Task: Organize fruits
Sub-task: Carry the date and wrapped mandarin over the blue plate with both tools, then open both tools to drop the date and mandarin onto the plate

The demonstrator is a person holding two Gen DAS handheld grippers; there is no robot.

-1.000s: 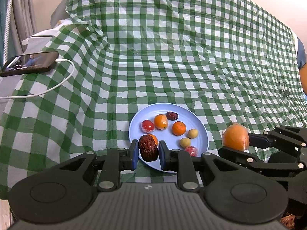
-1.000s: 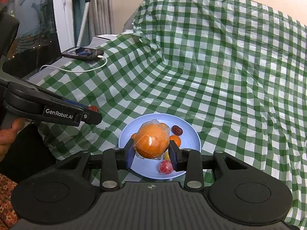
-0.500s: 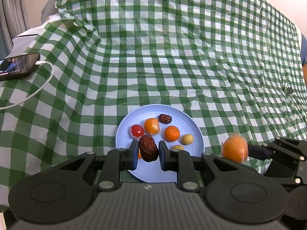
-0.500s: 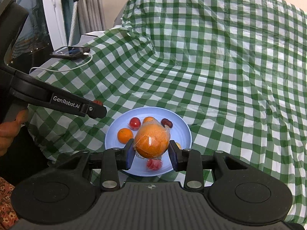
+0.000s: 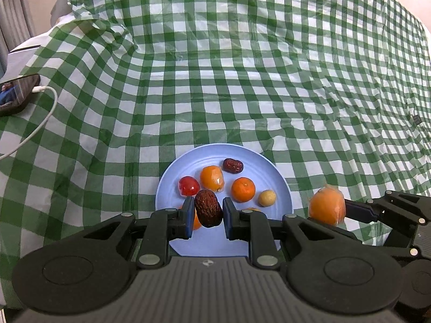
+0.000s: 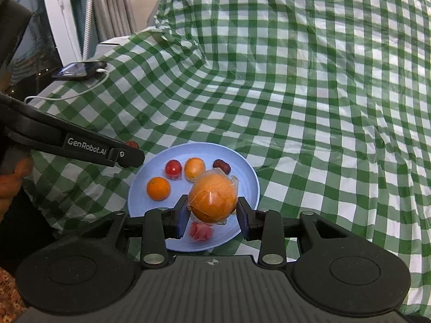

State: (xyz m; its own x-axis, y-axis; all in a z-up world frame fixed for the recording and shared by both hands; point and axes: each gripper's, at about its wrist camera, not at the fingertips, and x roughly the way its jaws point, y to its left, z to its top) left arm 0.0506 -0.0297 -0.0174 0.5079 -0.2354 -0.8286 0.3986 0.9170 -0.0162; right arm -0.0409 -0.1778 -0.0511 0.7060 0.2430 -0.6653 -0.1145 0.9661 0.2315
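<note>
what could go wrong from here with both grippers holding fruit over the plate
The plastic-wrapped orange in the right gripper may slip, since film looks slick. Dropped, it could knock the small fruits off the shallow light blue plate. The left gripper may crush its wrinkled brown date.

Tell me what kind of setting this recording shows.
Probably a home room, not a lab: a green checked tablecloth draped over furniture, a charging phone on it, and curtains behind. A blue plate holds small fruits.
</note>
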